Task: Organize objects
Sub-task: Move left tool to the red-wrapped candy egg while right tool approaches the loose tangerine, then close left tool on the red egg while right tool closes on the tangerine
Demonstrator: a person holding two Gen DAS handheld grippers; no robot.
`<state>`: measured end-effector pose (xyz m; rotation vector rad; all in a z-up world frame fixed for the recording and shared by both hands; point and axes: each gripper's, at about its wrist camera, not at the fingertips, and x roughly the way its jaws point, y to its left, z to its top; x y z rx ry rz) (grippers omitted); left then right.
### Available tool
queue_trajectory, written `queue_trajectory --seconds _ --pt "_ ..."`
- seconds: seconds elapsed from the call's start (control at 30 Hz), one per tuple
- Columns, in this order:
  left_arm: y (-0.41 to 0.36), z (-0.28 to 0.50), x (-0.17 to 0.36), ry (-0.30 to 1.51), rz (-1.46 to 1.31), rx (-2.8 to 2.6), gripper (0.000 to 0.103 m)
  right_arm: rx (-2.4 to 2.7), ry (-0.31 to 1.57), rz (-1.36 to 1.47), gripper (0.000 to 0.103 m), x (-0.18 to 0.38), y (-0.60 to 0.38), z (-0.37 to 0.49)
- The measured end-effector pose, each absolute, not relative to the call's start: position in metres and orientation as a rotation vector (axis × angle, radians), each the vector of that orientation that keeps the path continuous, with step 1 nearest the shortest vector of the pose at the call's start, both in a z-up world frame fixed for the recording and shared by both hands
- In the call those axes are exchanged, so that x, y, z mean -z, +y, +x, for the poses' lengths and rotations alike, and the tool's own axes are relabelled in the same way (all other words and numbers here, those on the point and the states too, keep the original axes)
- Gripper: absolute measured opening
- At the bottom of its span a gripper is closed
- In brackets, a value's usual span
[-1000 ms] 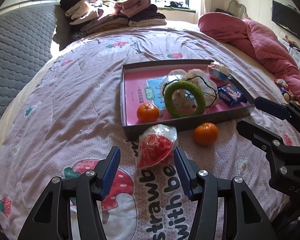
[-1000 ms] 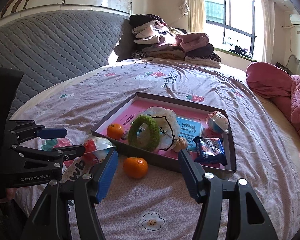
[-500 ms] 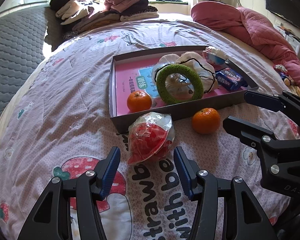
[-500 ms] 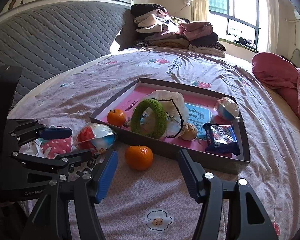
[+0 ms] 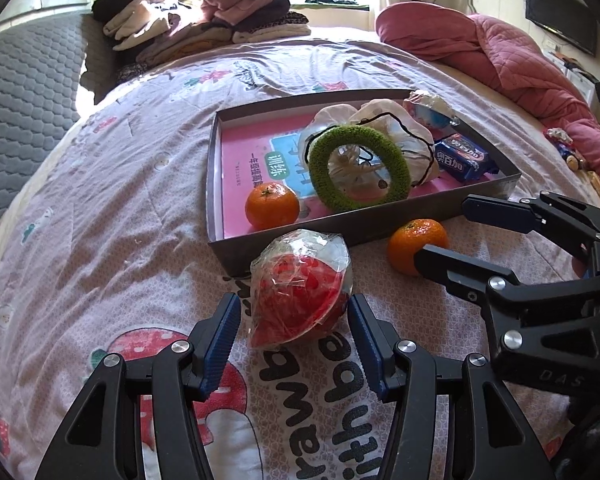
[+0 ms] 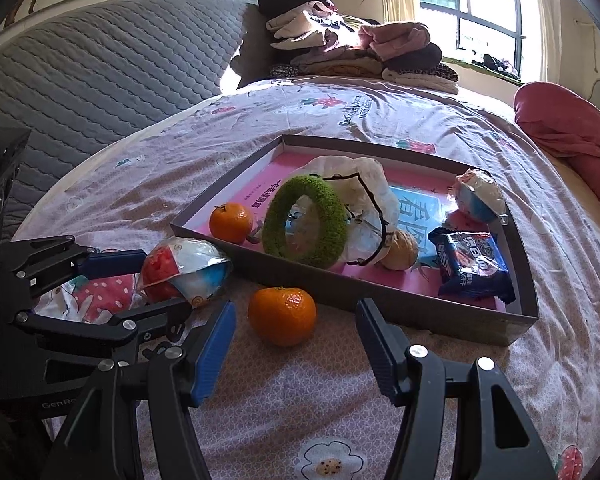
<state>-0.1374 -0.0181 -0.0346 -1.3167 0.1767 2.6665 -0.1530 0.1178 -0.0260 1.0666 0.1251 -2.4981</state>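
A red ball in crinkly clear wrap [image 5: 300, 292] lies on the bedsheet just outside the grey tray [image 5: 380, 228]. My left gripper [image 5: 294, 320] has its jaws opening, and the ball's near half sits between the blue pads without being pressed. From the right wrist view the left gripper [image 6: 164, 280] flanks the wrapped ball [image 6: 184, 272]. A loose orange [image 6: 282, 316] rests in front of the tray wall [image 6: 380, 300]. My right gripper [image 6: 296, 340] stands open just short of it, a finger on either side. The left wrist view shows the right gripper [image 5: 442, 230] at the orange [image 5: 410, 240].
In the tray lie a second orange [image 5: 272, 205], a green fuzzy ring [image 5: 360, 170] leaning on a white bag, a blue biscuit packet [image 5: 462, 158], a wrapped blue ball [image 5: 428, 110] and a walnut [image 6: 400, 255]. Folded clothes [image 5: 204, 20] and a pink quilt [image 5: 520, 60] lie behind.
Both grippers have sunk and come closer to the bed. The wrapped ball now sits between the left fingertips, and the loose orange is nearer the right ones.
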Motion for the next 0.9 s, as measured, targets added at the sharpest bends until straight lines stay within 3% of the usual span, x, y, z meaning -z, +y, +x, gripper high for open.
queue_trajectory --seconds 0.27,0.33,0.4,0.57,0.63,0.9 --pt "-0.021 -0.143 0.041 0.159 -1.322 -2.639 0.060 2.444 0.058 1.123 0.062 0.036 0.121 -0.167" --pt "-0.019 -0.143 0.042 0.179 -1.316 -2.646 0.067 2.426 0.026 1.131 0.062 0.038 0.122 -0.169" --pt "-0.017 -0.144 0.043 0.202 -1.309 -2.645 0.067 2.405 0.020 1.139 0.061 0.040 0.119 -0.171" --pt "-0.016 -0.146 0.044 0.195 -1.284 -2.636 0.067 2.400 0.008 1.130 0.052 0.043 0.114 -0.172" --pt "-0.016 -0.147 0.044 0.192 -1.265 -2.637 0.067 2.378 -0.015 1.130 0.041 0.045 0.115 -0.174" --pt "-0.017 -0.160 0.052 0.205 -1.260 -2.680 0.064 2.361 -0.078 1.130 0.041 0.044 0.121 -0.175"
